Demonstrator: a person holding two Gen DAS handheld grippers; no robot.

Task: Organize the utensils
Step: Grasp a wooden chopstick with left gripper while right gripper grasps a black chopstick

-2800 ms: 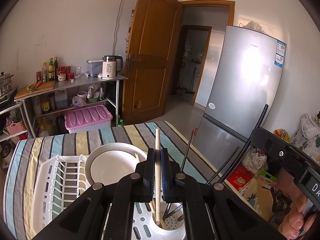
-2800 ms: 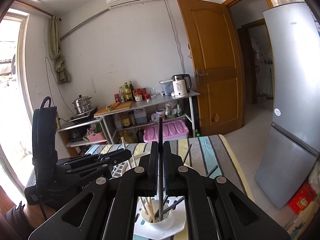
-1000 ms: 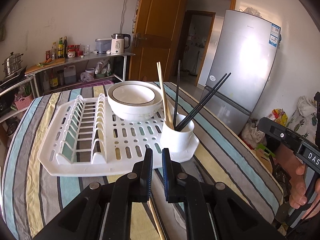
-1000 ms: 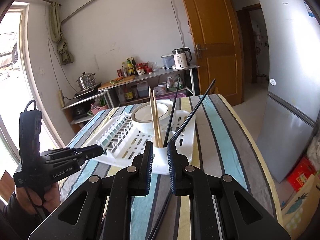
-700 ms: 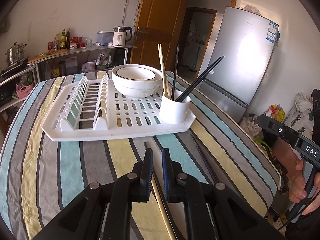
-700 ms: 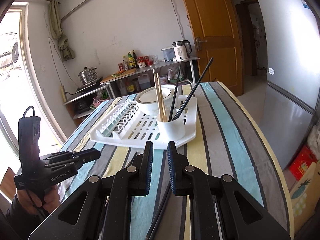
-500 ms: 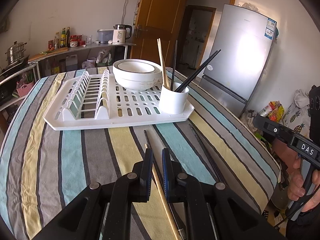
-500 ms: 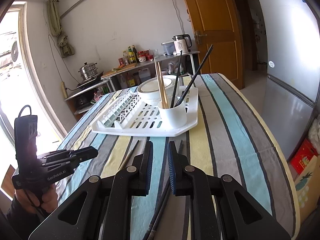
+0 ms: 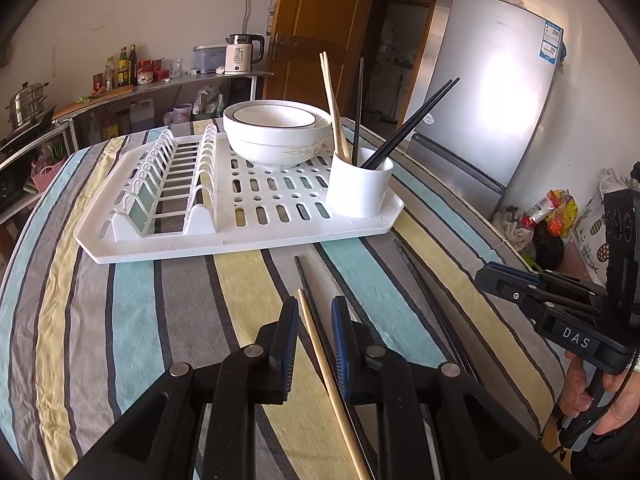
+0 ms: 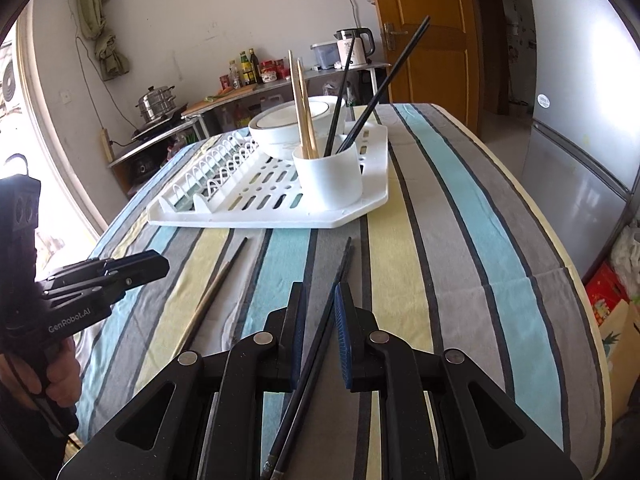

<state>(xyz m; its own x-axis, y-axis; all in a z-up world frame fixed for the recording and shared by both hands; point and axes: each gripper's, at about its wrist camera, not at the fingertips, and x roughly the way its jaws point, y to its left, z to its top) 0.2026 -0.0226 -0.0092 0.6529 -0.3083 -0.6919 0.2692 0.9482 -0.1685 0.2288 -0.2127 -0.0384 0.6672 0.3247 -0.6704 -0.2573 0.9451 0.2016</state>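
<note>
A wooden chopstick (image 9: 320,352) lies on the striped cloth between the fingers of my left gripper (image 9: 314,308). Those jaws are opening and the pads stand clear of it. A single black chopstick (image 9: 302,276) lies beside it. In the right wrist view two black chopsticks (image 10: 324,320) lie side by side on the cloth between the fingers of my right gripper (image 10: 320,296), untouched by its pads. Beyond them a white cup (image 9: 358,188) on the white drying rack (image 9: 240,236) holds two wooden and several black chopsticks.
A white bowl (image 9: 276,136) sits at the back of the rack, behind the cup. The table's right edge drops off towards a silver fridge (image 9: 492,112). A person's hand (image 9: 600,396) holds the right gripper's handle. A shelf with bottles and a kettle (image 9: 240,54) lines the far wall.
Both grippers have sunk towards the table and drawn back from the rack. Loose chopsticks now lie between their fingers. The left jaws stand wider than before.
</note>
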